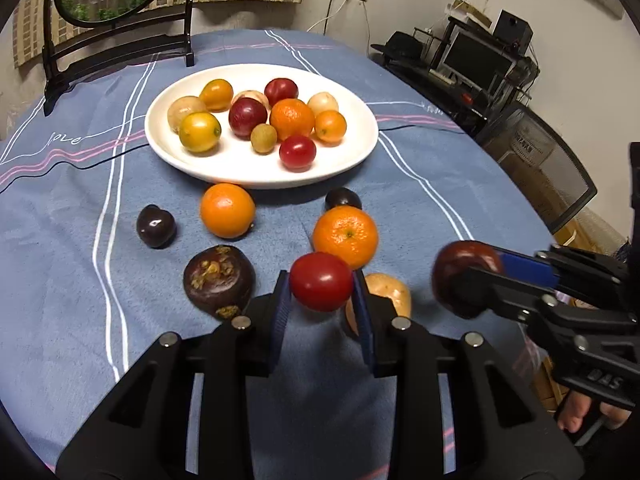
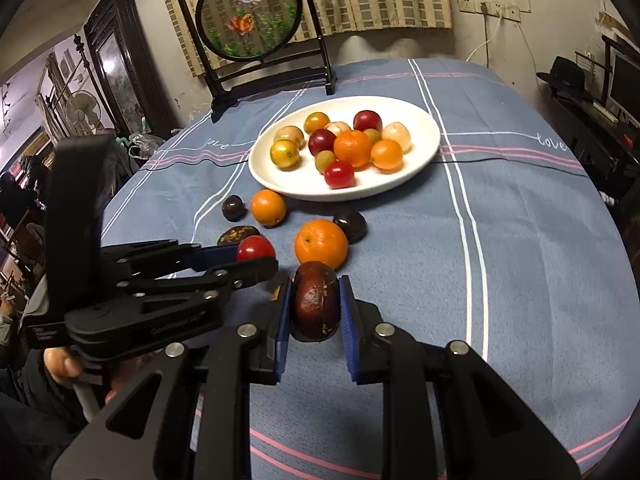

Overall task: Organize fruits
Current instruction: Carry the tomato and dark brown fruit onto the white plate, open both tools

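My left gripper (image 1: 321, 292) is shut on a red cherry tomato (image 1: 321, 281), held above the blue cloth. My right gripper (image 2: 315, 304) is shut on a dark brown fruit (image 2: 315, 300); the same brown fruit (image 1: 460, 270) shows at the right of the left wrist view. A white plate (image 1: 352, 160) farther back holds several fruits: oranges, red, yellow and pale ones. On the cloth before the plate lie two oranges (image 1: 227, 210) (image 1: 345, 237), two dark plums (image 1: 155, 226) (image 1: 343, 199), a dark mangosteen (image 1: 219, 280) and a tan fruit (image 1: 390, 290) partly hidden behind my left finger.
A round framed fish picture on a black stand (image 2: 250, 16) rises at the table's far edge behind the plate. A black desk with a monitor (image 1: 476, 60) and a mesh chair (image 1: 548, 160) stand off the table's right side. A hand (image 2: 60, 364) grips the left tool.
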Demonstrator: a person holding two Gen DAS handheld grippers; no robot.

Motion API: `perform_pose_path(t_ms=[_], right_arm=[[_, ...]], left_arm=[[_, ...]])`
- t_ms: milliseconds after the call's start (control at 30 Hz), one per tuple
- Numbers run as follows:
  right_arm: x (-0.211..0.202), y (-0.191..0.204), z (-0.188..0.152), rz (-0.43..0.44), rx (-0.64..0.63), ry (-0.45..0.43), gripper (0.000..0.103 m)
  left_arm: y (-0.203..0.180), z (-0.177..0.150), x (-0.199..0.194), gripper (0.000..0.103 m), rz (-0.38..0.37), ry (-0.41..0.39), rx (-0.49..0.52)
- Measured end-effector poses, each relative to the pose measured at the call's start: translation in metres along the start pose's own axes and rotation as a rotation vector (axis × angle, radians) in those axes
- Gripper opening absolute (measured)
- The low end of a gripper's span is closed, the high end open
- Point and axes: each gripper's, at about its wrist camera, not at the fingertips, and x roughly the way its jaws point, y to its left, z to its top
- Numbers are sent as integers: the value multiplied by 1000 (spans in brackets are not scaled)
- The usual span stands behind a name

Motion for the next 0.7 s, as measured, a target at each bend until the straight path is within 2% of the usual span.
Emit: perform_pose_path(t_ms=[200,367,533,700], right_arm=[[7,3,12,-8,-16,3,23],[21,-4,45,-55,-46,-20,23],[58,-24,88,-95,-41,-6,23],[95,-36,113,-96,-21,42,23]], left_arm=[[8,10,-21,31,-19,-28,-12],[24,47,-24,31,55,-56,0],[47,100,14,31,113,-33,-34],[60,121,48,32,101,15,-85]])
